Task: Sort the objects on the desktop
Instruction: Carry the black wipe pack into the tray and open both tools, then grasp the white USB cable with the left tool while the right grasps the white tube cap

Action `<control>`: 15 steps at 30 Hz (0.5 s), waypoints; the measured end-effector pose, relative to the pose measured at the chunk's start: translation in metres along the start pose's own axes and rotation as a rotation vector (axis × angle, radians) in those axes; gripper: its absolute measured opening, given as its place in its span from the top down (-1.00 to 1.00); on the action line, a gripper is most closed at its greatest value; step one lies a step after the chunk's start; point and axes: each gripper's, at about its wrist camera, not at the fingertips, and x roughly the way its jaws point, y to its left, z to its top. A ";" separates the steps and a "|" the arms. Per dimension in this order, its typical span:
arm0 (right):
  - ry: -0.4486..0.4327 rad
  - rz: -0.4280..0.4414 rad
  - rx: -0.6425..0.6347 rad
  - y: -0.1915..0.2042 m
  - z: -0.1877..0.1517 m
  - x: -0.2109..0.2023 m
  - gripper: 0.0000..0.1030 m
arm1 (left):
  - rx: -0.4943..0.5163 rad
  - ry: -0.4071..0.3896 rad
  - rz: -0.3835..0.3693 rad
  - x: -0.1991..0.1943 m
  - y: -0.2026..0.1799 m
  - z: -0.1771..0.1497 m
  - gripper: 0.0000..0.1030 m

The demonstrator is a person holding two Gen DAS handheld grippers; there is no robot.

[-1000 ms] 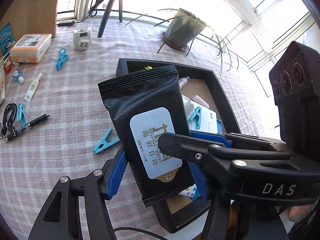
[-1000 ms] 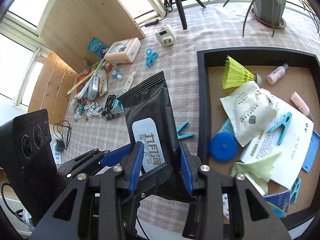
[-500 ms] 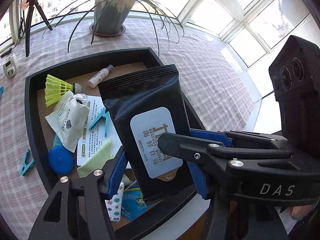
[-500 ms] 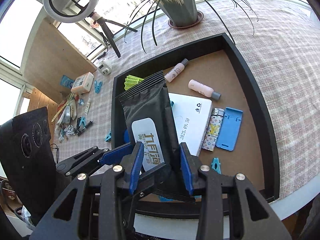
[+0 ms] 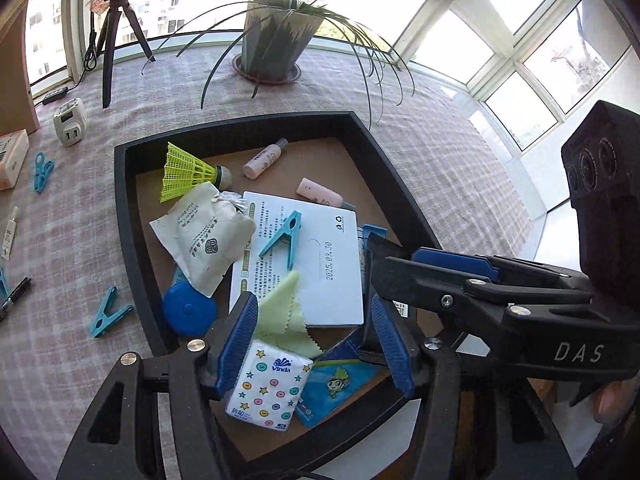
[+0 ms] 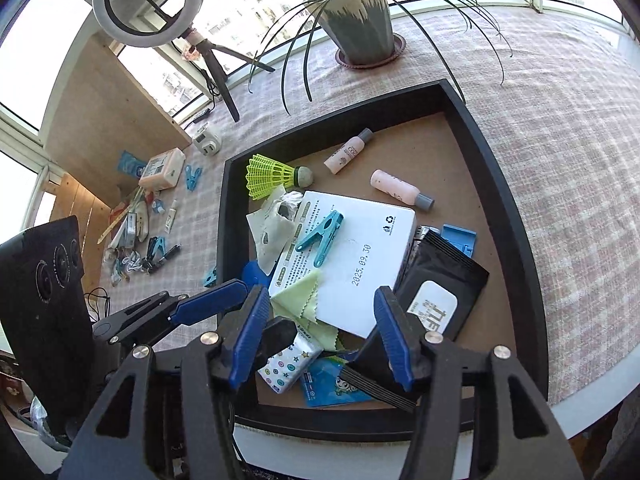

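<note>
The black wipes pack (image 6: 436, 292) lies flat in the black tray (image 6: 500, 184), at its right side next to a white box (image 6: 360, 256). My right gripper (image 6: 322, 338) hovers over the tray's near end. Its jaws are opening and nothing is between them. The pack's near end lies under the right finger (image 6: 394, 340). My left gripper (image 5: 314, 344) is open and empty above a tissue pack (image 5: 268, 388) and a green cloth (image 5: 284, 312). In the left wrist view only the pack's crimped edge (image 5: 380, 246) shows behind the other gripper's finger (image 5: 400, 276).
The tray also holds a yellow shuttlecock (image 6: 268, 176), a blue clothespin (image 6: 320, 236), two pink bottles (image 6: 348, 152) and a blue disc (image 5: 188, 312). Left of the tray lie clips (image 5: 108, 314), a charger (image 5: 70, 126), an orange box (image 6: 160, 168) and pens. A potted plant (image 6: 356, 28) stands behind.
Both grippers held the black pack upright above the tray. The right jaws have spread, and the pack now lies in the tray at the right. Both grippers are empty.
</note>
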 end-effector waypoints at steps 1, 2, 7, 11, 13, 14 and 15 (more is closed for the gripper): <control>0.003 0.003 -0.013 0.008 0.001 0.003 -0.06 | -0.017 -0.011 0.015 -0.005 0.011 -0.001 -0.09; 0.009 0.003 -0.025 0.016 0.002 0.007 -0.06 | -0.034 -0.021 0.029 -0.011 0.023 -0.003 -0.09; 0.032 0.022 -0.082 0.061 0.006 0.031 -0.07 | -0.136 -0.046 0.090 -0.039 0.089 -0.008 -0.09; 0.053 0.039 -0.128 0.101 0.012 0.052 -0.07 | -0.226 -0.066 0.145 -0.064 0.149 -0.017 -0.09; 0.065 0.046 -0.151 0.123 0.016 0.064 -0.07 | -0.275 -0.068 0.180 -0.075 0.181 -0.023 -0.09; 0.069 0.047 -0.163 0.134 0.019 0.070 -0.07 | -0.303 -0.067 0.194 -0.080 0.197 -0.026 -0.09; 0.074 0.046 -0.174 0.145 0.022 0.076 -0.07 | -0.331 -0.067 0.205 -0.086 0.214 -0.029 -0.09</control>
